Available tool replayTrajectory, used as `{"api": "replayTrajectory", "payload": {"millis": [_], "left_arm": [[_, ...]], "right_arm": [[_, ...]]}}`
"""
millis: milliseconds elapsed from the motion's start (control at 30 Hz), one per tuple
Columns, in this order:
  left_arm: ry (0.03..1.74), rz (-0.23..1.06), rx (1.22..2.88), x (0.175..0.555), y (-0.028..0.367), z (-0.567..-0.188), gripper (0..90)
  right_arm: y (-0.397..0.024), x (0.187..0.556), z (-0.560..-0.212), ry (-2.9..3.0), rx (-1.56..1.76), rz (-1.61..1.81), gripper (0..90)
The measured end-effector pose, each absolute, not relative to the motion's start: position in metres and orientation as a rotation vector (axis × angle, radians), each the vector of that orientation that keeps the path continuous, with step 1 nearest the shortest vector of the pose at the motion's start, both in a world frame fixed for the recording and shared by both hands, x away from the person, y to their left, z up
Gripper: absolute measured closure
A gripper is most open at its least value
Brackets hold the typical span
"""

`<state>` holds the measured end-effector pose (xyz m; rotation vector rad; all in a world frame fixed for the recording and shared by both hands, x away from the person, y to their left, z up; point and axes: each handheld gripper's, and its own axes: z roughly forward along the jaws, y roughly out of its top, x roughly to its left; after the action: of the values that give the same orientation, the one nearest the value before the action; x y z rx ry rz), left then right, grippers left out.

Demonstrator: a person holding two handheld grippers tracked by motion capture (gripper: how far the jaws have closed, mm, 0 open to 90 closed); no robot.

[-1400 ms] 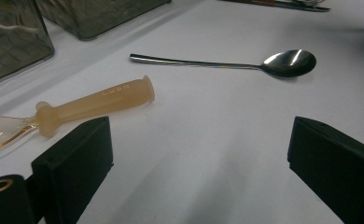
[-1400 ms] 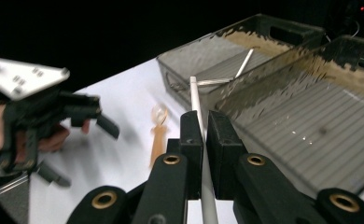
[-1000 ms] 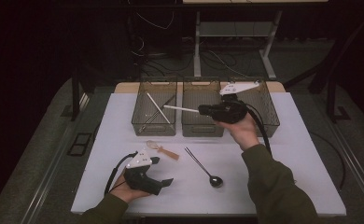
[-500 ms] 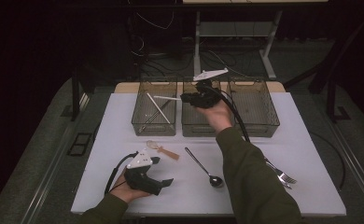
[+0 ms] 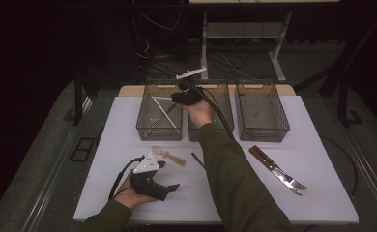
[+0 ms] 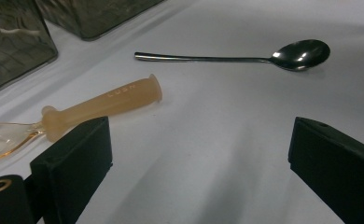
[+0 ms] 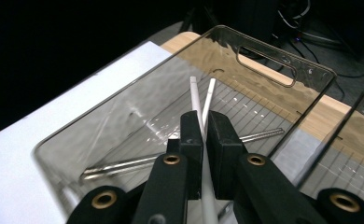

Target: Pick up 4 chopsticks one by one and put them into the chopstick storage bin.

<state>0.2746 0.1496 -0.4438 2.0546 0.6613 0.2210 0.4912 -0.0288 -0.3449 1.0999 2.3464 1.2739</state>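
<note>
Right gripper (image 7: 202, 135) now over left bin (image 7: 283, 58)

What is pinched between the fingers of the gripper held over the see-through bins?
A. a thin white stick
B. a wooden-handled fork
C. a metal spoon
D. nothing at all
A: in the right gripper view the right gripper has its fingers closed on a thin white stick, held over the left bin, where metal sticks already lie.
</note>
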Motion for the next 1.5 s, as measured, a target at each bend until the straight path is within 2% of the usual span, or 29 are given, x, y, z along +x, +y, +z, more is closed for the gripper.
{"api": "replayTrajectory", "payload": {"millis": [533,633,700,1100,1367,1500], "left_arm": [[0.636,0.220,2.052,0.275,0.150,-0.441,4.9],[0.634,0.224,2.053,0.275,0.150,-0.441,4.9],[0.635,0.226,2.054,0.275,0.150,-0.441,4.9],[0.636,0.227,2.059,0.274,0.149,-0.442,4.9],[0.644,0.225,2.053,0.274,0.149,-0.441,4.9],[0.641,0.223,2.059,0.274,0.150,-0.441,4.9]], "right_arm": [[0.020,0.511,-0.375,2.355,1.150,1.140,84.2],[0.018,0.510,-0.371,2.333,1.152,1.170,67.2],[0.015,0.507,-0.365,2.331,1.132,1.183,62.5],[-0.021,0.479,-0.346,2.365,1.077,1.293,42.8],[-0.057,0.449,-0.346,2.390,1.016,1.348,35.3],[-0.078,0.437,-0.348,2.397,1.002,1.369,35.0]]}}
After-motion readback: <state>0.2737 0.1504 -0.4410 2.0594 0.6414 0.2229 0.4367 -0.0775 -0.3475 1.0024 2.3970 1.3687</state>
